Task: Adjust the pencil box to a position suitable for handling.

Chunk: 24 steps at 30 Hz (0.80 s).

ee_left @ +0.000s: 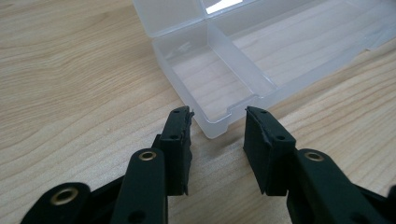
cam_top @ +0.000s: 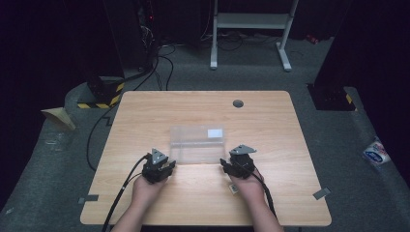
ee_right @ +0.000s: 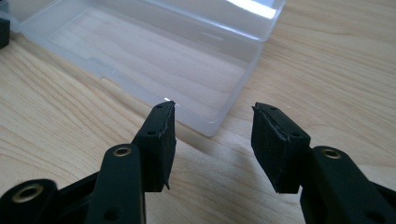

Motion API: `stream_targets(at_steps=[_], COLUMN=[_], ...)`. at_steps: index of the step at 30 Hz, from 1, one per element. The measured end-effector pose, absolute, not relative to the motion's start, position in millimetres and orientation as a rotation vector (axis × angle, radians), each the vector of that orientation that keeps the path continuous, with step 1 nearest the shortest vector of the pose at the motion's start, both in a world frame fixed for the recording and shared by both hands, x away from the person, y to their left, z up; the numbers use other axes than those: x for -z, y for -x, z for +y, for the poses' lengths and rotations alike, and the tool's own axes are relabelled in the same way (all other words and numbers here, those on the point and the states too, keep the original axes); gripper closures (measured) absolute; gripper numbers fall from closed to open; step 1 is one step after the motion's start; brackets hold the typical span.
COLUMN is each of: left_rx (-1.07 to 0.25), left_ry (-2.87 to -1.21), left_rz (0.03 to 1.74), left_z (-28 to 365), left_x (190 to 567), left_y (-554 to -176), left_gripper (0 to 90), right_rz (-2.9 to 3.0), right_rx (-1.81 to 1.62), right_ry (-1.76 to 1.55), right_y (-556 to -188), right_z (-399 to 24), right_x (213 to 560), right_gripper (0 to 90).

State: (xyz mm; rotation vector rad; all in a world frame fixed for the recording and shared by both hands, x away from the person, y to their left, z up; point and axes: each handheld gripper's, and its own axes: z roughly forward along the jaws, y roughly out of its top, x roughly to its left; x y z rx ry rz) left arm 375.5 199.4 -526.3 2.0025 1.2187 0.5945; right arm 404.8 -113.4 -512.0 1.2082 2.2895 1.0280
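Clear plastic box (cam_top: 198, 143) lies open and empty near the middle of the wooden desk (cam_top: 145, 111), its lid folded back on the far side with a white label (cam_top: 215, 132) showing through. In the left gripper view a divider (ee_left: 238, 51) splits the box's base into compartments. The left tongs (cam_top: 164, 163) sit just beside the box's near left corner, jaws spread apart with that corner between their tips and gripping nothing. The right tongs (cam_top: 231, 163) sit just beside the near right corner, jaws likewise spread and empty. Each is held in a hand resting on the desk, cables trailing back toward the person.
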Motion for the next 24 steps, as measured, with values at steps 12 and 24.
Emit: stream_targets(at_steps=[12,24], left_rx=[-0.588,-0.597], left_ry=[-2.036,-2.057], left_rz=[1.17,1.114], left_z=[181.1,167.3], left_x=[525.3,525.8], left_y=[-375.9,-370.8], left_gripper=[60.7,61.1], right_rz=[2.327,2.305], right_rx=[-0.962,-0.986], right_ry=[-1.234,-1.241], right_y=[-405.1,-382.8], right_z=[-114.9,-135.1], right_x=[517.8,519.7], right_gripper=[50.9,51.0])
